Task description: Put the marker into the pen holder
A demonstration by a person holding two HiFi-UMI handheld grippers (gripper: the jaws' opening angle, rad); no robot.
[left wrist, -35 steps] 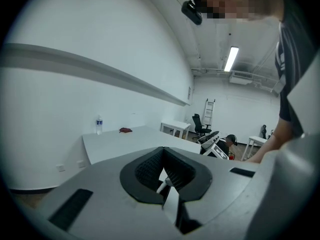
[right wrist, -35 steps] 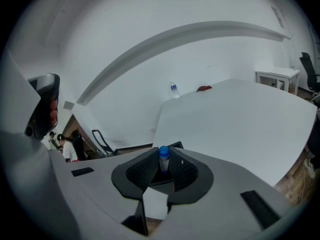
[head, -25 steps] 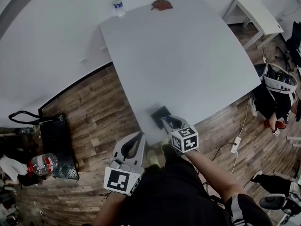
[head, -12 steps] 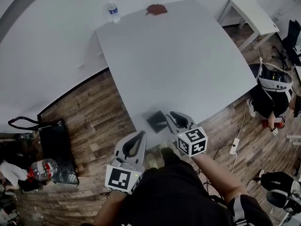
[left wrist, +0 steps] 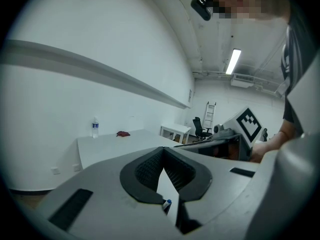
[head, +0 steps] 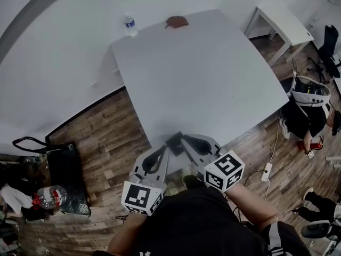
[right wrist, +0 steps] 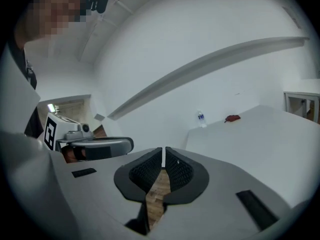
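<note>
The pen holder [head: 173, 141] is a small dark square box at the near edge of the white table [head: 202, 73]. My left gripper [head: 164, 150] is shut, its tip just left of the holder. My right gripper [head: 184, 140] is shut too, touching or nearly touching the holder's right side. In the left gripper view the left gripper [left wrist: 163, 156] has its pads together. Below them a small blue-tipped marker [left wrist: 166, 202] shows beside a dark shape; I cannot tell whether it stands in the holder. The right gripper [right wrist: 163, 151] holds nothing.
A water bottle [head: 129, 24] and a reddish-brown cloth [head: 176, 21] sit at the table's far edge. Wooden floor [head: 106, 132] lies left of the table, with a black bag [head: 64, 169]. A smaller white table [head: 282, 20] and cables stand to the right.
The left gripper has risen forward to the table edge beside the holder. The right gripper has drawn slightly back and now points at the holder's right side.
</note>
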